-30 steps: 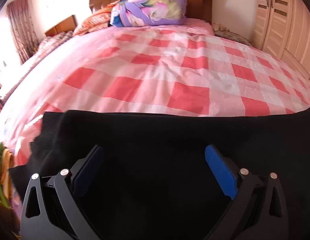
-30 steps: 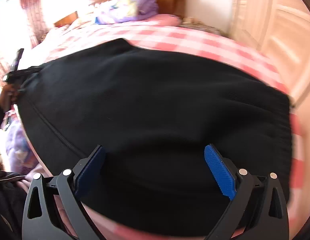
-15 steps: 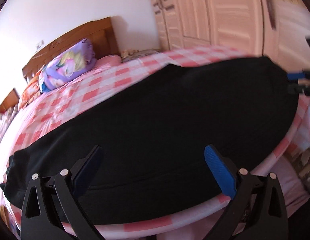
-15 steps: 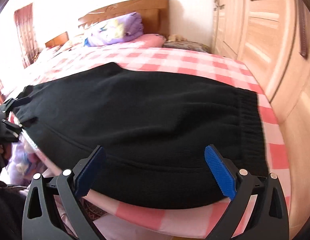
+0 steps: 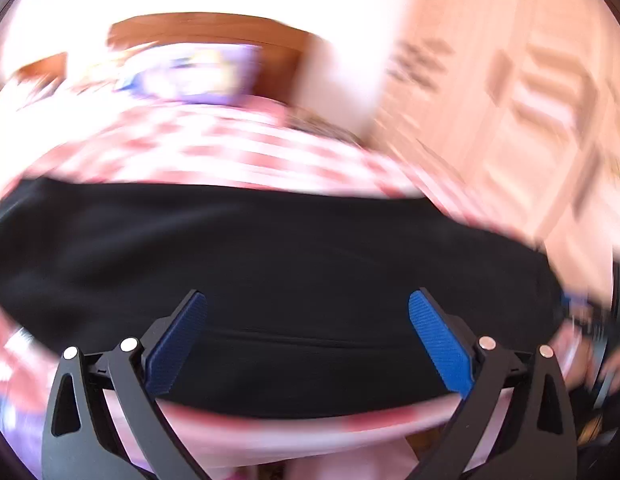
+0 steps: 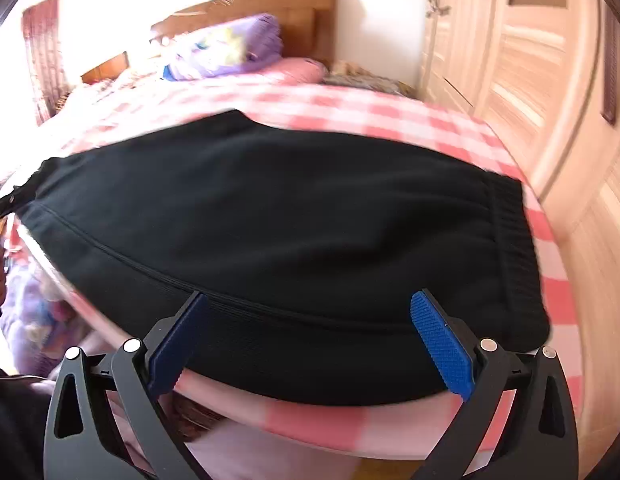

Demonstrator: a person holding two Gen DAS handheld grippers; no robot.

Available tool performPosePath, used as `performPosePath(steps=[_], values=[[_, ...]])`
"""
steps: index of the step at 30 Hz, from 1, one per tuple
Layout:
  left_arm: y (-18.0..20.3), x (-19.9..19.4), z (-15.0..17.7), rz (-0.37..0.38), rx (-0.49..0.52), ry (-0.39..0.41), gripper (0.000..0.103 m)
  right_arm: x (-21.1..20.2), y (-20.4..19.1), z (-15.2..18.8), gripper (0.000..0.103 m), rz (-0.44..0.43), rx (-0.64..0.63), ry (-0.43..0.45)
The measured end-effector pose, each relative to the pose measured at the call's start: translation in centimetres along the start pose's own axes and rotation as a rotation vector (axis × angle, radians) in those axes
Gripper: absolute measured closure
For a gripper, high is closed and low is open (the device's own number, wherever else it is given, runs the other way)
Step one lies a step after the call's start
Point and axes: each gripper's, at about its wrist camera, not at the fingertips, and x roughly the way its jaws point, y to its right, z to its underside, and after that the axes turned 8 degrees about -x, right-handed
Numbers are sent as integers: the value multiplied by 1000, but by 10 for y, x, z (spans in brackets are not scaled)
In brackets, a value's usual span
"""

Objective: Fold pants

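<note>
**Black pants lying along the near edge of the bed, both grippers spread wide**

Currently the black pants (image 6: pixel 294 232) are lying flat across the near part of the bed (image 6: pixel 389 116), which is wearing a pink-and-white checked sheet. Their ribbed waistband (image 6: pixel 513 248) is sitting at the right end, and a long seam is running along the near side, close to the mattress edge.

Seen from the right wrist, the right gripper (image 6: pixel 308 344) is hovering just off the near edge with its blue pads standing far apart and nothing between them. Likewise, the left gripper (image 5: pixel 308 344) is gaping wide and empty over the near edge of the pants (image 5: pixel 270 264); that view is badly blurred, so finer detail cannot be told.

Around the pants, a purple patterned pillow (image 6: pixel 226 48) is resting at the far end against a wooden headboard (image 6: pixel 270 4). A pale wooden wardrobe (image 6: pixel 529 60) is lining the right side of the room, and a reddish curtain (image 6: pixel 42 64) is hanging at the far left. Nothing is lying on top of the pants.
</note>
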Motion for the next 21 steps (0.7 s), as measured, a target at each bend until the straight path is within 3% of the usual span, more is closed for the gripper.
performPosePath(steps=[2, 4, 6, 8, 14, 21], values=[[-56, -22, -11, 28, -197, 48, 2, 5, -14, -8, 6, -24, -7, 9], [-120, -46, -16, 126, -438, 101, 2, 13, -28, -16, 6, -64, -6, 3], [-167, -64, -14, 139, -582, 146, 3, 21, -49, -27, 6, -114, -24, -1], [-192, -71, -19, 127, -625, 157, 3, 26, -70, -38, 6, -156, -59, -3], [-232, -63, -41, 26, -632, 153, 3, 35, -148, -80, 6, -250, -229, 23], [-238, -35, -52, -36, -609, 110, 3, 33, -214, -122, 6, -327, -381, 86]])
